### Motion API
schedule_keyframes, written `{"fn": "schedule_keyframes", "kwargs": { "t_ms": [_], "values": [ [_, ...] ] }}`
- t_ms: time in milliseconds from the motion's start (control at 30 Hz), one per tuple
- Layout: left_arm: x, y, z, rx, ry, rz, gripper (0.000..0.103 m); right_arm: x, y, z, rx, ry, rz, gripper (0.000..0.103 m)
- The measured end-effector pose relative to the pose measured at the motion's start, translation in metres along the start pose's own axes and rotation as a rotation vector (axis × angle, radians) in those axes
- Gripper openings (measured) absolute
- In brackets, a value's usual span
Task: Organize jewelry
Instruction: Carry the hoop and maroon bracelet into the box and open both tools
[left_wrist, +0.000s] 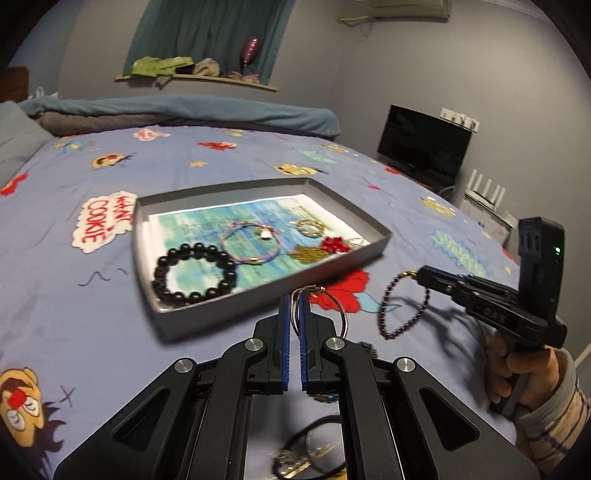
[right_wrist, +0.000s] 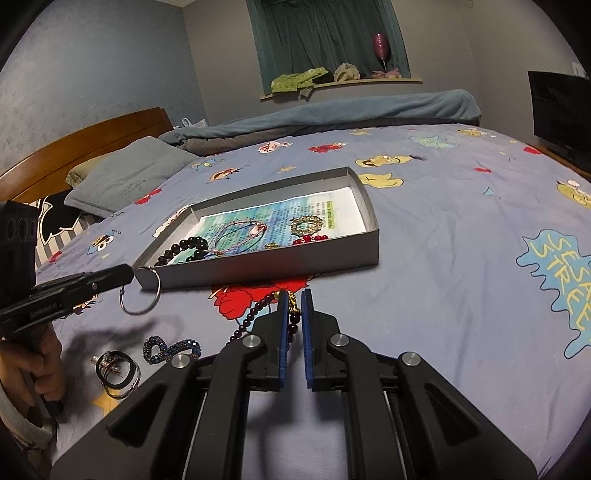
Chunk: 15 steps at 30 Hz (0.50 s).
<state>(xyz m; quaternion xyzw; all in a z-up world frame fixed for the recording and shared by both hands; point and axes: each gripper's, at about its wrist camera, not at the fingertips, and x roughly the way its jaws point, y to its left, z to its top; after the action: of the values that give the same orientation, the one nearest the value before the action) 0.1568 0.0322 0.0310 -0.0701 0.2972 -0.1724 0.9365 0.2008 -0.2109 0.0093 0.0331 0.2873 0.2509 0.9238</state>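
A grey tray (left_wrist: 373, 249) (right_wrist: 369, 251) lies on the bed and holds a black bead bracelet (left_wrist: 195, 273), a pink cord bracelet (left_wrist: 251, 240), a gold piece (left_wrist: 310, 226) and red beads (left_wrist: 334, 244). My left gripper (left_wrist: 296, 299) is shut on a silver ring bangle (left_wrist: 341, 314), also seen in the right wrist view (right_wrist: 142, 295), just before the tray's near wall. My right gripper (right_wrist: 294, 295) is shut on a dark purple bead bracelet (right_wrist: 258, 308), which hangs from it in the left wrist view (left_wrist: 389, 306), above the sheet right of the tray.
On the sheet near the left gripper lie a blue beaded piece (right_wrist: 170, 349) and black hair ties with clips (right_wrist: 116, 369). Pillows (right_wrist: 125, 173), a wooden headboard (right_wrist: 74, 144) and a rolled blanket (right_wrist: 332, 110) lie beyond. A black monitor (left_wrist: 424, 147) stands off the bed.
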Motion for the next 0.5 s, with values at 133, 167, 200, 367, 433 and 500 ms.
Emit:
{"fn": "schedule_keyframes", "kwargs": {
  "t_ms": [133,167,200,367,433,500],
  "values": [
    [-0.001,0.007,0.002,-0.004,-0.008,0.020,0.005,-0.006,0.005,0.005,-0.012,-0.027,0.000,0.007],
    [-0.001,0.009,0.003,-0.010,-0.010,0.023,0.005,-0.007,0.006,0.007,-0.015,-0.032,0.002,0.007],
    [0.000,0.010,0.004,-0.015,-0.010,0.023,0.005,-0.007,0.010,0.011,-0.026,-0.038,0.004,0.007],
    [0.003,0.013,0.017,-0.007,-0.014,0.029,0.005,-0.009,0.025,0.031,-0.075,-0.065,0.010,0.007],
    [0.004,0.013,0.023,0.007,-0.017,0.036,0.005,-0.011,0.030,0.043,-0.094,-0.084,0.017,0.007],
    [0.007,0.014,0.032,0.015,-0.020,0.041,0.005,-0.012,0.034,0.058,-0.105,-0.101,0.028,0.007]
  ]
}}
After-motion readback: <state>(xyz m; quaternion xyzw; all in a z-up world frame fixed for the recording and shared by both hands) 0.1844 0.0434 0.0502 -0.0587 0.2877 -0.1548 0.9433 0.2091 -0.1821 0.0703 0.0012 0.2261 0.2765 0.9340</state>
